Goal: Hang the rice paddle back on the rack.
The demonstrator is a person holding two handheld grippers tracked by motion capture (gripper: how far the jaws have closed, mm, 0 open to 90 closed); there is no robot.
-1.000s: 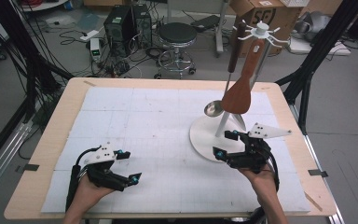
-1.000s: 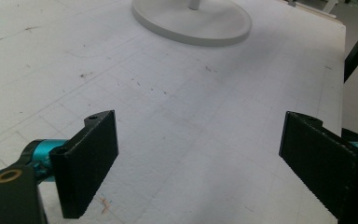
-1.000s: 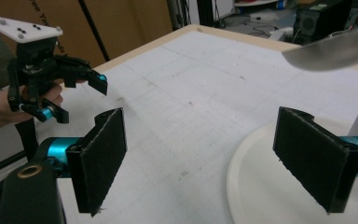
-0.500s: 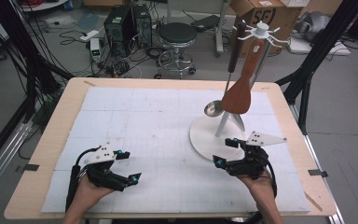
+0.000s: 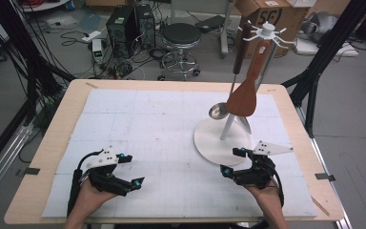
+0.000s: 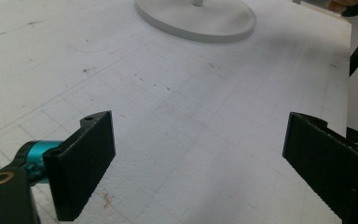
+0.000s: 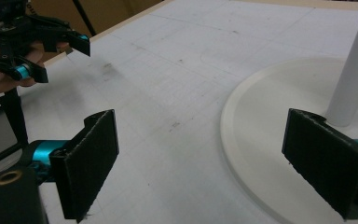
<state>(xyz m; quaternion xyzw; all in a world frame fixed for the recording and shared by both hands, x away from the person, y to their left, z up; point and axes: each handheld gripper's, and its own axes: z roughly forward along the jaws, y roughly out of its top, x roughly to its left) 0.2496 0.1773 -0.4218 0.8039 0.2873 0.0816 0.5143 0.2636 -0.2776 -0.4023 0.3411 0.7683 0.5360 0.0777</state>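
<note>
Right gripper [image 5: 232,161]: jaws spread wide with nothing between them; they have just been opening. Left gripper [image 5: 131,169]: jaws also released and empty.

Position: the right gripper sits low over the white mat [image 5: 152,129], just beside the near rim of the round stand base [image 5: 209,140], which lies ahead of it and slightly to its left. The left gripper rests on the mat well apart from the base.

View differences: the high view shows what hangs on the stand, a brown spatula [image 5: 245,93] and a metal ladle [image 5: 218,110], both above the base and beyond the right gripper. The right gripper view shows the base rim passing under its right jaw, the white pole [image 7: 354,70], and the left gripper farther off.

Change: compared with one second ago, the right gripper is lower and nearer the person; the left gripper is unmoved.
</note>
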